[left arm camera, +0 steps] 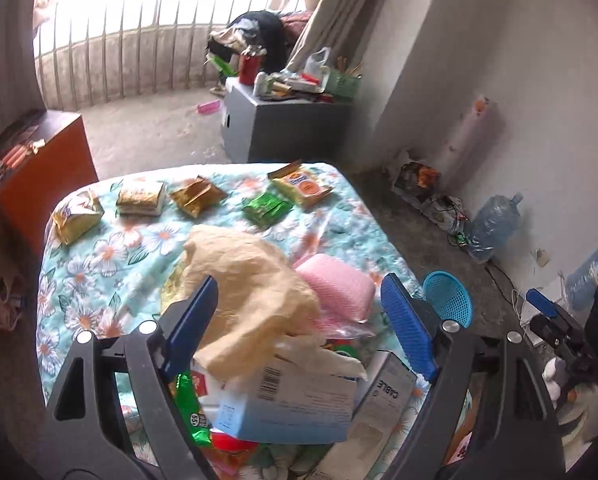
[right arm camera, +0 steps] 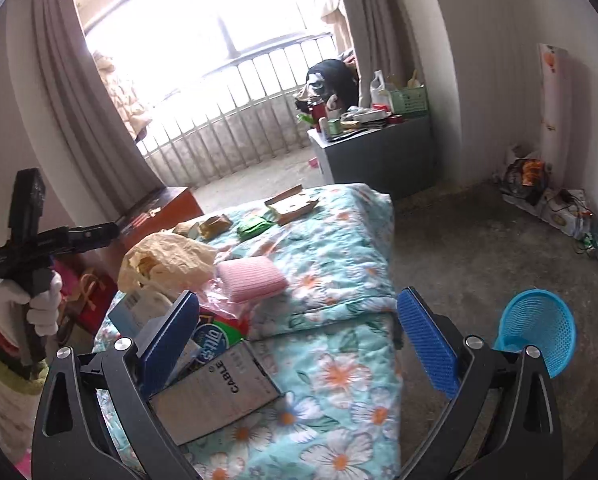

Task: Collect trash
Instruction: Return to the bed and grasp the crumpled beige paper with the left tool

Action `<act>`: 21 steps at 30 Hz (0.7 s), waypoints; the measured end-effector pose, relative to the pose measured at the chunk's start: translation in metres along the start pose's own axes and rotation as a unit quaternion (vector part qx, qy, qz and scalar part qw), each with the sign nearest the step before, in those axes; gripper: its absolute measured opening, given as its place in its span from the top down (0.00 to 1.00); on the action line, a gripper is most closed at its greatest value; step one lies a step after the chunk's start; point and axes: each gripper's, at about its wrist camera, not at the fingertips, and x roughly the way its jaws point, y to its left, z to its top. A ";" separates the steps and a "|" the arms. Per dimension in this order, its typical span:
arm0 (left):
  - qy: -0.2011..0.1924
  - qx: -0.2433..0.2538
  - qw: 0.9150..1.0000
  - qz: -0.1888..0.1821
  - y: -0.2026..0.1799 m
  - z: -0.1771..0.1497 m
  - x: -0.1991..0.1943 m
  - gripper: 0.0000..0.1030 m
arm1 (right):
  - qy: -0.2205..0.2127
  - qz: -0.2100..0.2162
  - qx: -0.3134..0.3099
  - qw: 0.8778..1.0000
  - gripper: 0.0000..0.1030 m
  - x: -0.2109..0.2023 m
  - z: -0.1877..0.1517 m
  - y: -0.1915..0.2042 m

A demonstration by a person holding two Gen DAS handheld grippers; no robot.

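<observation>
A pile of trash lies on the floral quilt (left arm camera: 111, 264): a crumpled beige plastic bag (left arm camera: 243, 276), a pink pack (left arm camera: 335, 288), a grey "CABLE" box (left arm camera: 387, 396) and a blue-white carton (left arm camera: 291, 404). Gold wrappers (left arm camera: 139, 198), a green packet (left arm camera: 267, 208) and a yellow packet (left arm camera: 303, 186) lie at the quilt's far end. My left gripper (left arm camera: 299, 328) is open over the pile, holding nothing. My right gripper (right arm camera: 299, 344) is open above the quilt (right arm camera: 339, 272), its left finger by the CABLE box (right arm camera: 219, 396). A blue mesh basket (right arm camera: 535, 328) stands on the floor to the right.
An orange cabinet (left arm camera: 39, 176) stands left of the bed. A grey cabinet (left arm camera: 283, 128) loaded with clutter stands by the balcony railing. A water jug (left arm camera: 495, 224), wires and boxes lie along the right wall. Bare concrete floor (right arm camera: 479, 248) lies right of the bed.
</observation>
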 end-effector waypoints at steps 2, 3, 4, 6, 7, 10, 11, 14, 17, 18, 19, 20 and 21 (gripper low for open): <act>0.025 -0.015 1.000 0.001 0.019 0.007 0.017 0.23 | 0.014 0.020 -0.003 1.000 0.06 0.019 0.001 0.017; 0.032 -0.020 0.999 0.008 0.026 0.011 0.025 0.23 | 0.022 0.028 -0.004 0.999 0.06 0.029 0.002 0.026; 0.038 -0.017 0.999 0.010 0.029 0.011 0.033 0.23 | 0.029 0.036 -0.005 0.999 0.06 0.038 0.002 0.032; 0.048 -0.004 0.999 0.020 0.034 0.016 0.046 0.24 | 0.047 0.050 -0.009 0.998 0.06 0.055 -0.002 0.044; 0.053 -0.002 0.998 0.024 0.039 0.016 0.052 0.25 | 0.056 0.055 -0.010 0.997 0.06 0.063 -0.004 0.049; 0.074 -0.002 0.997 0.020 0.042 0.018 0.066 0.38 | 0.080 0.067 -0.013 0.994 0.06 0.081 -0.012 0.057; 0.077 0.001 0.997 0.018 0.041 0.017 0.069 0.44 | 0.086 0.068 -0.014 0.994 0.06 0.086 -0.013 0.058; 0.079 0.014 0.997 0.015 0.041 0.013 0.074 0.63 | 0.099 0.069 -0.011 0.993 0.06 0.097 -0.015 0.058; 0.070 0.017 0.997 0.006 0.043 0.012 0.072 0.84 | 0.105 0.068 -0.004 0.992 0.06 0.103 -0.014 0.056; 0.064 0.015 0.998 0.002 0.045 0.011 0.069 0.88 | 0.106 0.068 -0.002 0.992 0.06 0.104 -0.013 0.055; 0.059 0.016 0.998 -0.002 0.046 0.011 0.067 0.90 | 0.106 0.068 0.000 0.992 0.06 0.105 -0.012 0.055; 0.052 0.019 0.998 -0.005 0.045 0.012 0.064 0.96 | 0.106 0.069 0.002 0.992 0.06 0.106 -0.012 0.054; 0.044 0.022 0.999 -0.007 0.045 0.012 0.060 0.97 | 0.105 0.070 0.005 0.992 0.06 0.106 -0.011 0.054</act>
